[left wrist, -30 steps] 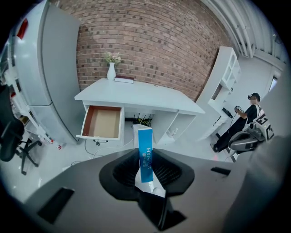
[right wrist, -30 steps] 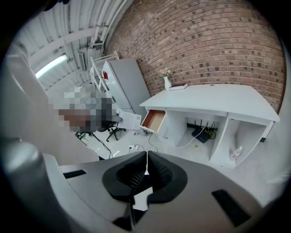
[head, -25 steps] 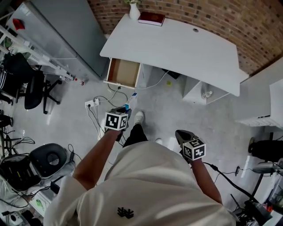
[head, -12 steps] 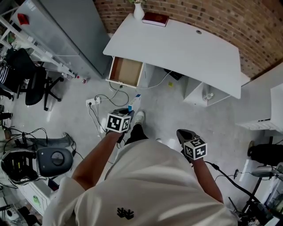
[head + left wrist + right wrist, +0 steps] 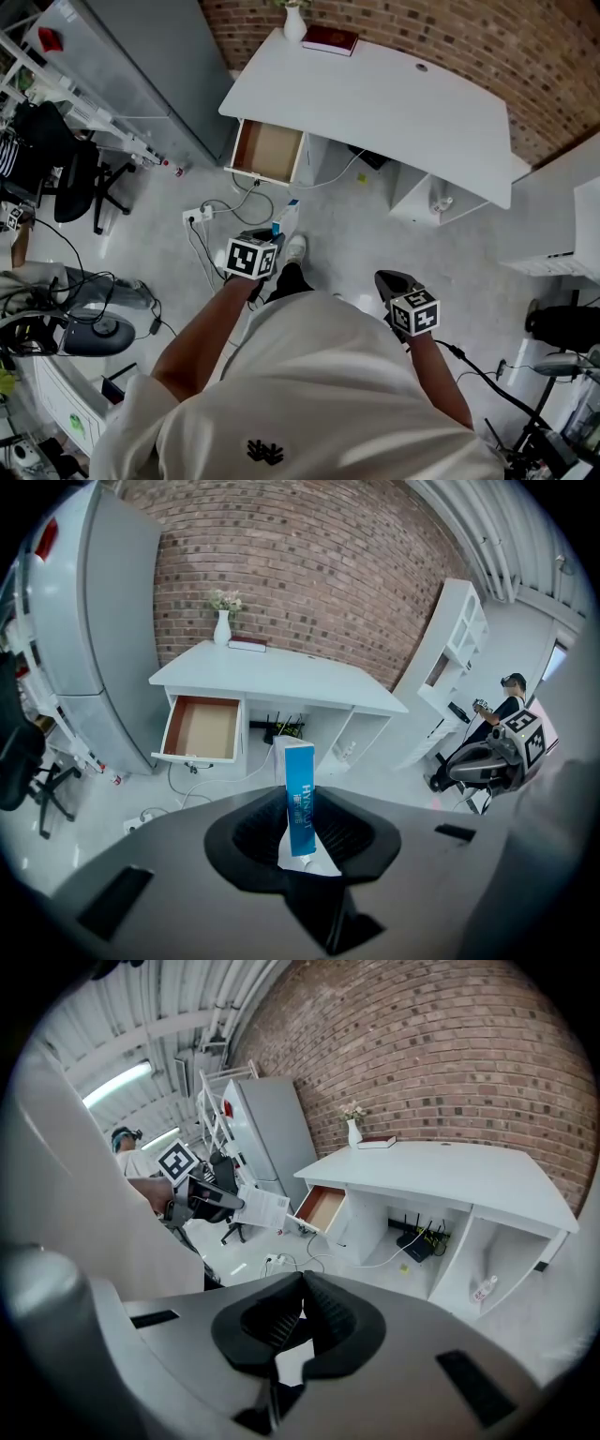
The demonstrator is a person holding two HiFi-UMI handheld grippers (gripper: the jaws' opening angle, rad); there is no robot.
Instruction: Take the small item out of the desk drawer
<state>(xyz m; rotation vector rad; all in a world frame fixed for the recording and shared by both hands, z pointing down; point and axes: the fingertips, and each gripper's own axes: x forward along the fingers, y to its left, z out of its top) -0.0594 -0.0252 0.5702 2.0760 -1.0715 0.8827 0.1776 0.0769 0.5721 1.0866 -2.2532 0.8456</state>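
My left gripper (image 5: 272, 230) is shut on a small blue and white box (image 5: 286, 216), held upright over the floor in front of the white desk (image 5: 375, 103). In the left gripper view the box (image 5: 298, 794) stands between the jaws of the left gripper (image 5: 300, 808). The desk drawer (image 5: 267, 152) is pulled out at the desk's left end, and its brown inside (image 5: 202, 728) shows nothing in it. My right gripper (image 5: 386, 281) hangs low at the right, shut with nothing in it (image 5: 302, 1279). From the right gripper view the box (image 5: 261, 1209) shows in the left gripper.
A white vase (image 5: 294, 23) and a red book (image 5: 329, 39) stand at the desk's back edge. A grey cabinet (image 5: 141, 66) is left of the desk. A power strip and cables (image 5: 197, 217) lie on the floor under the drawer. A black chair (image 5: 70, 183) is at far left.
Both grippers stay almost where they were, the box still in the left one. The head view has tilted a little, and the dark gear at the lower left edge has shifted.
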